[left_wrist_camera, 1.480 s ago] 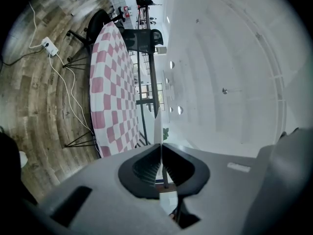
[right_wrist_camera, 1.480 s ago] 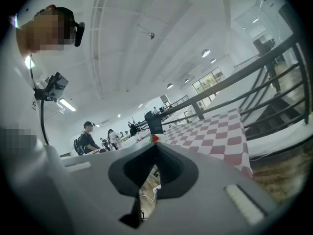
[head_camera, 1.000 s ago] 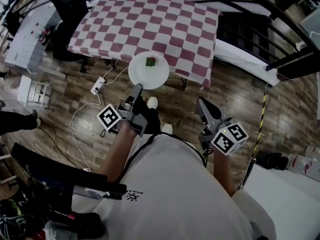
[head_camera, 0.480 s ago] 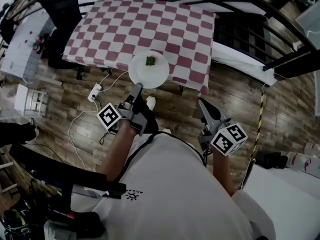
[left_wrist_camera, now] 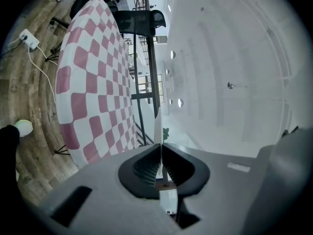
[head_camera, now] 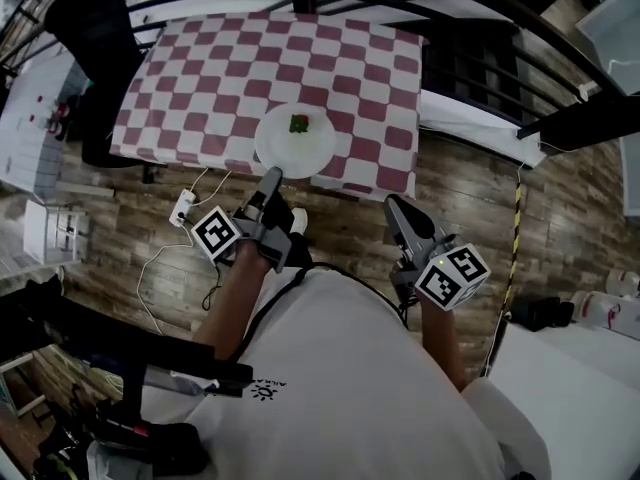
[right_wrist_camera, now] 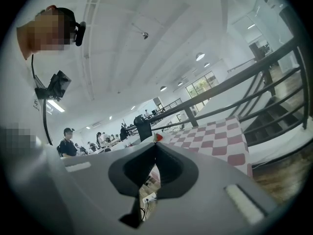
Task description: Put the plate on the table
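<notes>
A round white plate (head_camera: 290, 148) with a small red and green piece of food (head_camera: 299, 123) on it hangs level over the near edge of the table (head_camera: 210, 78), which has a red and white checked cloth. My left gripper (head_camera: 272, 176) is shut on the plate's near rim. In the left gripper view the plate (left_wrist_camera: 157, 126) shows as a thin white edge between the jaws of the left gripper (left_wrist_camera: 160, 150), with the table (left_wrist_camera: 93, 97) to the left. My right gripper (head_camera: 393, 206) is shut on nothing, to the right of the plate; the right gripper (right_wrist_camera: 155, 145) faces the table (right_wrist_camera: 215, 136).
A black chair (head_camera: 90, 28) stands at the table's far left corner. Black railings (head_camera: 480, 8) run behind and to the right. A power strip (head_camera: 182, 208) with its cable lies on the wooden floor, left of my legs. A white shelf unit (head_camera: 45, 230) stands at the left.
Both grippers and the plate have moved forward to the table. The plate now lies further over the checked cloth's near edge than before.
</notes>
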